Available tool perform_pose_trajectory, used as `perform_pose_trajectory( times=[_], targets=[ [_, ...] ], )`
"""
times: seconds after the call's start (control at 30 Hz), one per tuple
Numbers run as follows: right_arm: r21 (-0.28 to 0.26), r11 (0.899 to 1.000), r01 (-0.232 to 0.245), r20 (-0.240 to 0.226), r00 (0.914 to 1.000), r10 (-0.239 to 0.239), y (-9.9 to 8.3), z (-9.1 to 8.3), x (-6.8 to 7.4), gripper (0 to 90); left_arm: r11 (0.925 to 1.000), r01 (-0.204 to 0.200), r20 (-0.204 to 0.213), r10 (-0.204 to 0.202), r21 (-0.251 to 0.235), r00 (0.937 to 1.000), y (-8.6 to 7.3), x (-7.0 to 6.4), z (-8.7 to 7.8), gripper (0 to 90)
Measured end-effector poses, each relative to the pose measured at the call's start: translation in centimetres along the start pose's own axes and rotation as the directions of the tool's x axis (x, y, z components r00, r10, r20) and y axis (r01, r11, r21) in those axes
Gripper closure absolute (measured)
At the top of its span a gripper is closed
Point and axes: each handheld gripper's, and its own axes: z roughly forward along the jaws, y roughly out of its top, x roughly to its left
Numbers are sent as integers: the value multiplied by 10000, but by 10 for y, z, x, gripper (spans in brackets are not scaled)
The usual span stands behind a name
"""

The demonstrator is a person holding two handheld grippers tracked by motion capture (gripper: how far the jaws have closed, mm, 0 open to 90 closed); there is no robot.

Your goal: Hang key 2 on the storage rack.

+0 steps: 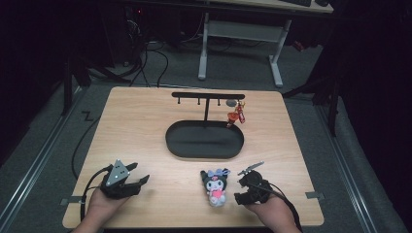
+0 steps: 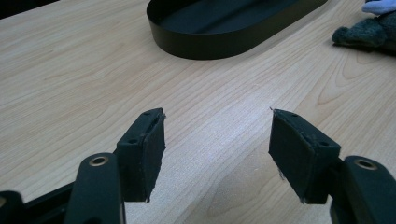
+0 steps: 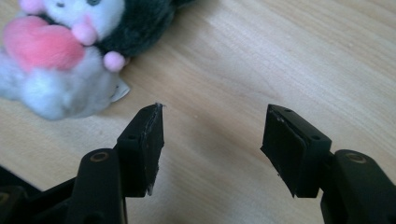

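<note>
Right gripper (image 1: 245, 187) sits at the table's (image 1: 145, 121) near edge beside the plush toy (image 1: 216, 187), jaws apart for grabbing; left gripper (image 1: 138, 184) waits, jaws apart too.

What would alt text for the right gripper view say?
Two open black jaws of the right gripper hover over a light wooden table, holding nothing. Left of them lies a plush toy, white and dark grey with a pink heart, apart from the jaws.

text: none legible; labels: none; brands: none; numbers: none; signs: none
</note>
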Motion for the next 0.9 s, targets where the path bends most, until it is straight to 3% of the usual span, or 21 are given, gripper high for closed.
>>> perform_pose_trajectory(
  times=[0.23,0.53,0.9],
  targets=[
    [426,9989,197,-113,9998,-192,15,-9,11,368,10000,-40,83,40,4,10000,1,0,1,361],
    [393,9982,449,-480,9979,-430,35,-20,34,307,9999,-138,98,138,-30,9999,1,0,1,361],
    [802,9967,143,-991,9951,-63,44,-3,52,175,9999,-143,106,143,-28,9998,1,1,-1,361]
  ],
)
